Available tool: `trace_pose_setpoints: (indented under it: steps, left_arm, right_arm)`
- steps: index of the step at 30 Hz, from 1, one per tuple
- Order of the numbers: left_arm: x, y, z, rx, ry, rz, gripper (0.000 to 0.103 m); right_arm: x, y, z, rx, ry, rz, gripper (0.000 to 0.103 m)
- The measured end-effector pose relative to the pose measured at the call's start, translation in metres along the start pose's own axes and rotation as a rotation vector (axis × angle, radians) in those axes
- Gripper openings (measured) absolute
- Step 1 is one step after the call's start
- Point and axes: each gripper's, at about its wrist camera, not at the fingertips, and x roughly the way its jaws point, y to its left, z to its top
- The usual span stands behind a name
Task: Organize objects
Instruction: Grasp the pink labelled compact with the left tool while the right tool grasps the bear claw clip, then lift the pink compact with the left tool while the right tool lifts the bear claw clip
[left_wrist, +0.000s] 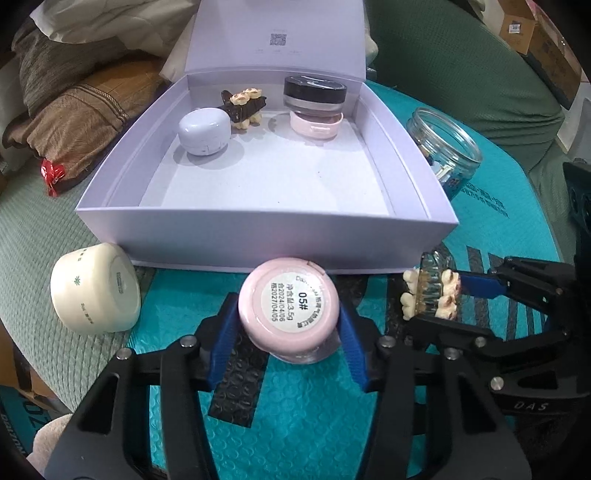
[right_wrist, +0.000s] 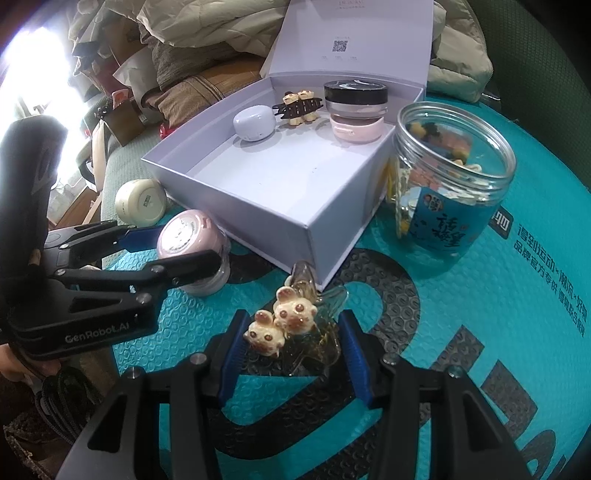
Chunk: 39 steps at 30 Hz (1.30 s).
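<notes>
our left gripper clamps the pink jar just before the lavender box; our right gripper straddles the clear bear clip, contact unclear. we see a white case, brown clip and stacked jars inside the box, trinkets in the plastic jar.

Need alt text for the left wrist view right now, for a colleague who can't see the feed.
The left hand-held gripper brackets a pink jar lying on the teal mat before an open lavender box. The box holds a white case, a brown hair clip and a black-lidded jar stacked on a pink compact. At right, the right hand-held gripper closes around a clear bunny clip.
</notes>
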Motion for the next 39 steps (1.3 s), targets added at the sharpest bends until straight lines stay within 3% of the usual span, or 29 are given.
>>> trace_pose_setpoints:
  steps: [34, 39]
  left_arm:
    - [-0.035, 0.016, -0.048, -0.064, 0.093, -0.038, 0.05]
    - [-0.032, 0.016, -0.048, -0.057, 0.078, -0.032, 0.052]
  right_arm:
    - [0.002, 0.03, -0.011, -0.076, 0.04, 0.016, 0.05]
    - [0.004, 0.027, -0.011, -0.057, 0.003, -0.016, 0.06]
